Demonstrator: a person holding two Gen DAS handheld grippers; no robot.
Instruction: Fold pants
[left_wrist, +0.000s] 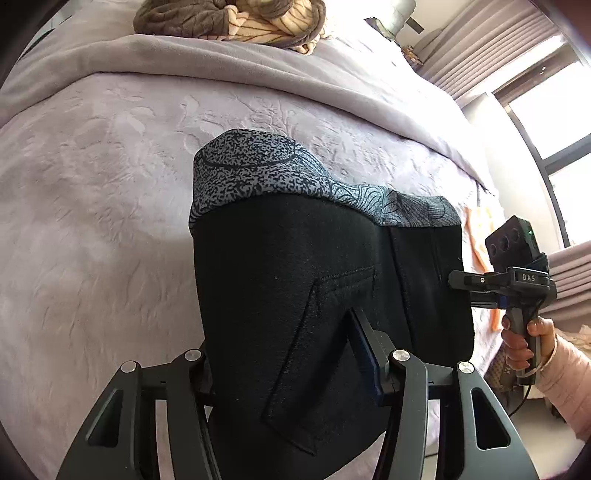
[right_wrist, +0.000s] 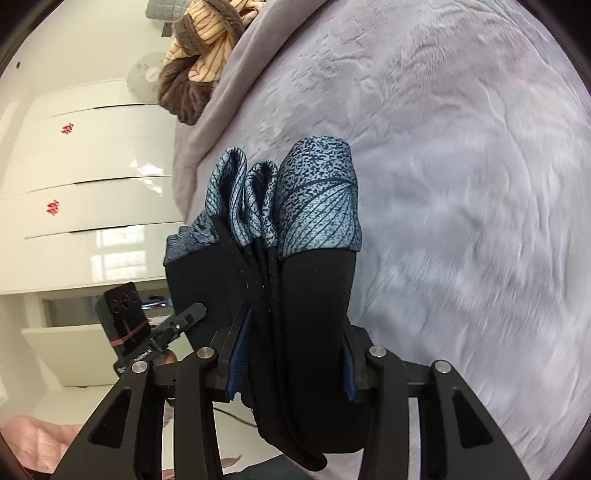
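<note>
Black pants (left_wrist: 295, 295) with a grey-blue patterned waistband (left_wrist: 258, 173) hang above the lilac bed, held between both grippers. My left gripper (left_wrist: 284, 354) is shut on the pants near a back pocket; the cloth hides its left finger. My right gripper (right_wrist: 291, 354) is shut on a bunched, folded stack of the pants (right_wrist: 306, 295), with the patterned waistband (right_wrist: 317, 199) gathered in pleats beyond the fingers. The right gripper also shows in the left wrist view (left_wrist: 458, 291) at the pants' right edge. The left gripper shows in the right wrist view (right_wrist: 192, 314) at the left.
The lilac bedspread (left_wrist: 110, 184) lies under the pants. A brown and peach blanket (left_wrist: 236, 18) is bundled at the far end of the bed. White cabinets (right_wrist: 92, 177) stand to one side, a window with curtains (left_wrist: 535, 110) to the other.
</note>
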